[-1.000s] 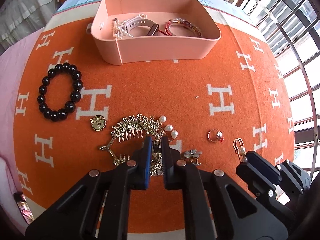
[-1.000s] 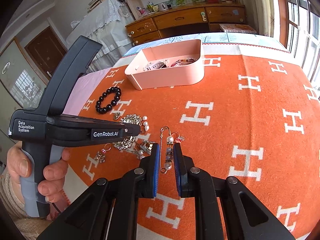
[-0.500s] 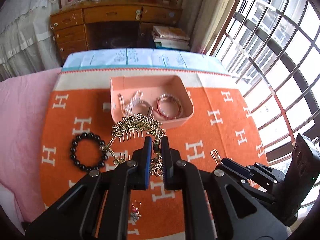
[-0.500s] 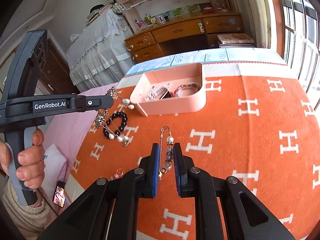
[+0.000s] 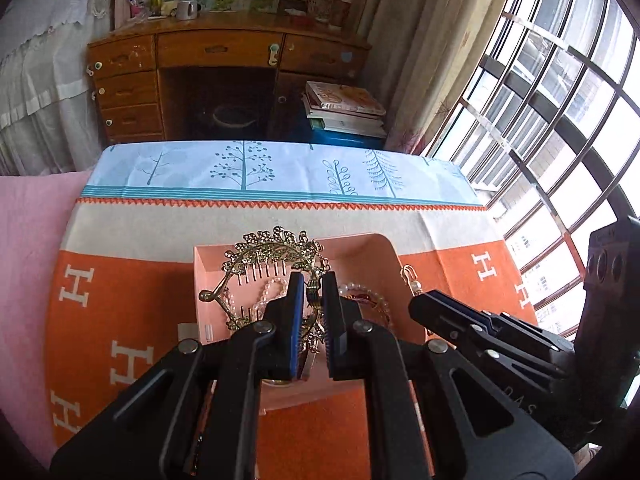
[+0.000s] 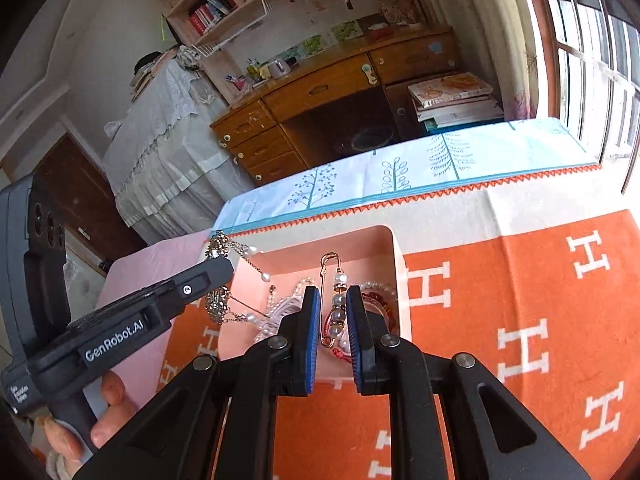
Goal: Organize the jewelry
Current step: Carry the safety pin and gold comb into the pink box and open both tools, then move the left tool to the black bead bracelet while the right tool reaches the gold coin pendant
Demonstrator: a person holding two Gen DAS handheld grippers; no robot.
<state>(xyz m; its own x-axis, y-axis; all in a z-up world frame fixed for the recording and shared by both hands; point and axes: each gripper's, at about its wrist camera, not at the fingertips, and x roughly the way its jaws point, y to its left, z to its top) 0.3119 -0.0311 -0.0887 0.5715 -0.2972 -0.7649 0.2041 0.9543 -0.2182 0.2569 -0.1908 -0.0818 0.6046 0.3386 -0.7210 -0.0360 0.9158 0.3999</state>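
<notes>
My left gripper (image 5: 311, 285) is shut on a gold hair comb with pearl drops (image 5: 272, 249) and holds it above the pink box (image 5: 372, 246). It also shows in the right wrist view (image 6: 218, 300), with the comb (image 6: 218, 249) hanging from it. My right gripper (image 6: 333, 300) is shut on a gold safety-pin brooch with pearls (image 6: 338, 300), held above the pink box (image 6: 394, 276). The box holds pearl strands (image 6: 280, 308) and a red bracelet (image 6: 380, 300).
The box sits on an orange blanket with white H letters (image 6: 520, 300), beside a pink cloth (image 5: 28, 240). A wooden desk (image 5: 224, 76) and a barred window (image 5: 560, 120) lie beyond the bed's far edge.
Both grippers have risen and moved forward with their pieces, from over the blanket to above the pink box. The black bead bracelet and small pieces have dropped out of view.
</notes>
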